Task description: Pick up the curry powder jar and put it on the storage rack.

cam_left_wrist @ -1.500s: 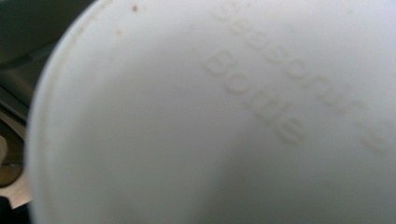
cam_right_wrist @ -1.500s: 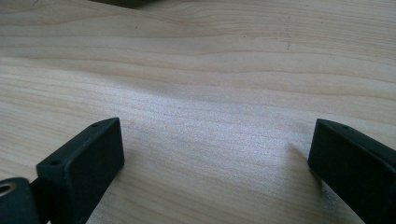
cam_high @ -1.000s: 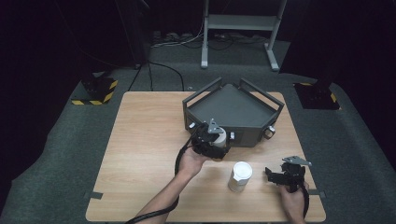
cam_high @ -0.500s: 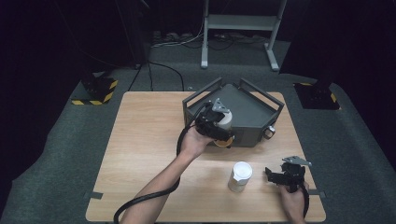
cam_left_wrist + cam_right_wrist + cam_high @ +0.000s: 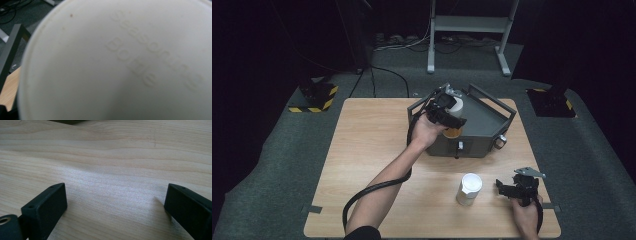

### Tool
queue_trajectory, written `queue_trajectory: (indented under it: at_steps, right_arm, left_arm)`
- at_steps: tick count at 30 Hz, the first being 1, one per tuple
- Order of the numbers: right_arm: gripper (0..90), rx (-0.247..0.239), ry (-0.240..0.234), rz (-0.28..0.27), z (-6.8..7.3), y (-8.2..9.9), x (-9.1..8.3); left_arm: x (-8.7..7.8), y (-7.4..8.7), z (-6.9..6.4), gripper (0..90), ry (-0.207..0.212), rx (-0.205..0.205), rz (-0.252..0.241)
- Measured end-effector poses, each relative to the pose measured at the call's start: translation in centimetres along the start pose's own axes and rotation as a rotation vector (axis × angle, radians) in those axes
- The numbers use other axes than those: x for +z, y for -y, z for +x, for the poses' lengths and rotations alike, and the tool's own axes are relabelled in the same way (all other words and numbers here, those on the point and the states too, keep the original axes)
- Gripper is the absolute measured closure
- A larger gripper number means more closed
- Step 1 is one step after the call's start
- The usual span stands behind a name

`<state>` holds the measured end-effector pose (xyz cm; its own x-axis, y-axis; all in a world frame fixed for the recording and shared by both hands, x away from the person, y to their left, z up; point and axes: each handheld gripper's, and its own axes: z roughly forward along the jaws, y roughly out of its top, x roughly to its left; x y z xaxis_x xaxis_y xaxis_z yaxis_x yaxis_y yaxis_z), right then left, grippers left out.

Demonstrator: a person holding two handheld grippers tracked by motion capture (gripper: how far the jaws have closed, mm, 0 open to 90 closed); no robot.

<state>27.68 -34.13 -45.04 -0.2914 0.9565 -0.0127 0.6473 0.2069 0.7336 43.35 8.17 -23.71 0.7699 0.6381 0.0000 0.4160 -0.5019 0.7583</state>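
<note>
My left gripper [image 5: 450, 113] is shut on a seasoning bottle [image 5: 456, 107] with a white lid and orange contents, and holds it tilted above the front left part of the grey tray [image 5: 492, 101]. In the left gripper view the bottle's white lid [image 5: 120, 65], embossed "Seasoning Bottle", sits right against the camera and hides the jaws. A second white-lidded bottle [image 5: 470, 188] stands upright on the table near the front edge. Just right of it, my right gripper [image 5: 503, 189] rests low over the wood. Its jaws stand wide open, with only bare table [image 5: 115, 170] between them.
The wooden table [image 5: 372, 150] has bare room on its left half. Beyond the far edge lie floor cables [image 5: 382, 75], a white stand base [image 5: 467, 30] and black-and-yellow striped blocks [image 5: 319, 95]. A knob [image 5: 499, 142] sticks out of the tray's front wall.
My left hand has carried the bottle up and away from me, from the tray's front wall to above the tray. The right gripper has stayed put.
</note>
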Motion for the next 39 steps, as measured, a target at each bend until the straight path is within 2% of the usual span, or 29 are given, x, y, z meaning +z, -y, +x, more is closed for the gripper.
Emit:
queue_trajectory:
  at_steps: [8,19,27,39]
  right_arm:
    - [3.9,0.000,0.001,-0.001,0.0,0.0,0.0]
    - [4.1,0.001,0.000,-0.001,0.0,0.0,0.0]
    - [4.1,0.001,0.000,-0.001,0.0,0.0,0.0]
    - [4.1,0.001,0.000,-0.001,0.0,0.0,0.0]
  left_arm:
    - [1.8,-1.5,0.5,33.1,-0.043,-0.023,0.027]
    - [4.1,-2.3,0.7,33.2,-0.079,-0.049,0.065]
    - [4.6,-2.0,1.0,33.2,-0.080,-0.065,0.076]
    - [5.0,-1.9,1.1,33.4,-0.083,-0.063,0.085]
